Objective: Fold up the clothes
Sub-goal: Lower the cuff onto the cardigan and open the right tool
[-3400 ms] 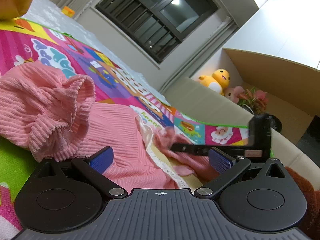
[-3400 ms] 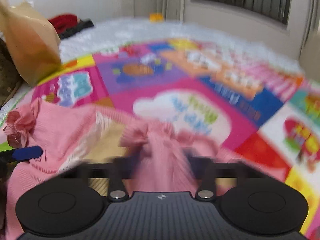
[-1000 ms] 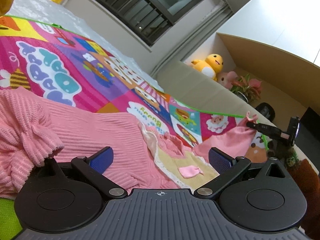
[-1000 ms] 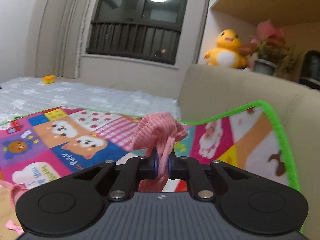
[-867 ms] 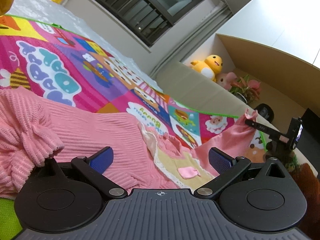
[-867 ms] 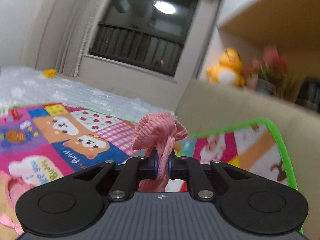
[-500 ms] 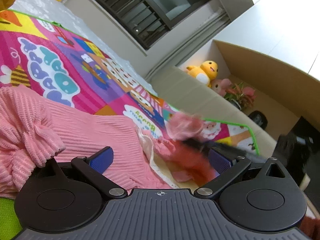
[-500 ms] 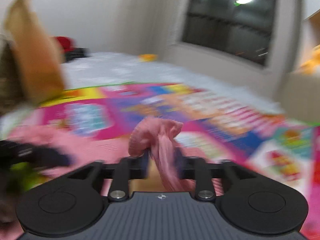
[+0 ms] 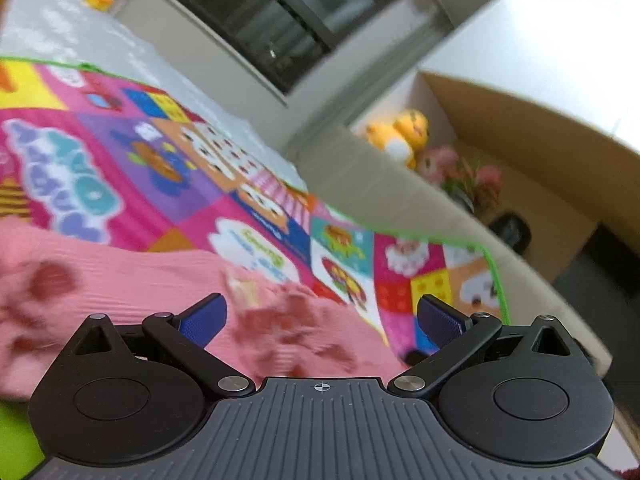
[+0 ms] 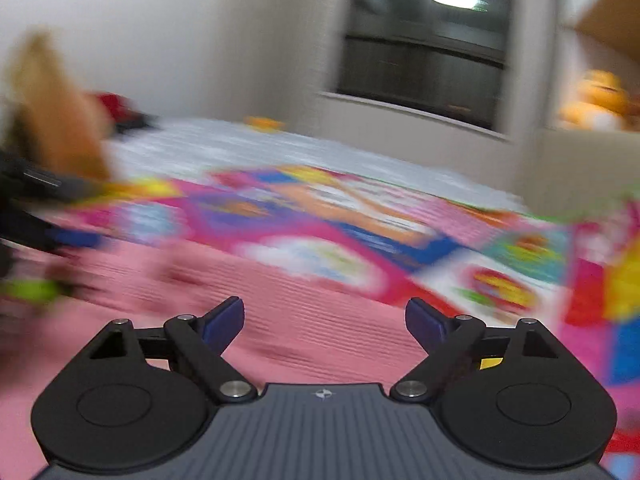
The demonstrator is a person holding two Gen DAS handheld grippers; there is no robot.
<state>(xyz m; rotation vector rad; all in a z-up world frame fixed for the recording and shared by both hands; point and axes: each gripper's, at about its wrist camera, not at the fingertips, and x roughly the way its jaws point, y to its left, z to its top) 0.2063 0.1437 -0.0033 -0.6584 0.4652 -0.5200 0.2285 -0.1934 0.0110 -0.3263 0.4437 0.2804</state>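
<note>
Now both claws gape wide, gripping nothing: left gripper [image 9: 320, 316], right gripper [image 10: 324, 320]. Beyond them spreads a bright cartoon play mat [image 9: 168, 168], a yellow plush duck [image 9: 400, 136] far ahead. Under the fingers lies the pink ribbed sweater [image 10: 304, 320], blurred, spread flat.

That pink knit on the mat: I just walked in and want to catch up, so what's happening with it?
A person is folding a pink ribbed garment on a colourful play mat, with a claw in each hand. Right now both the left claw and the right claw are open and hold nothing, just above the knit. The frames are motion-blurred, so the fold's exact shape is unclear.
</note>
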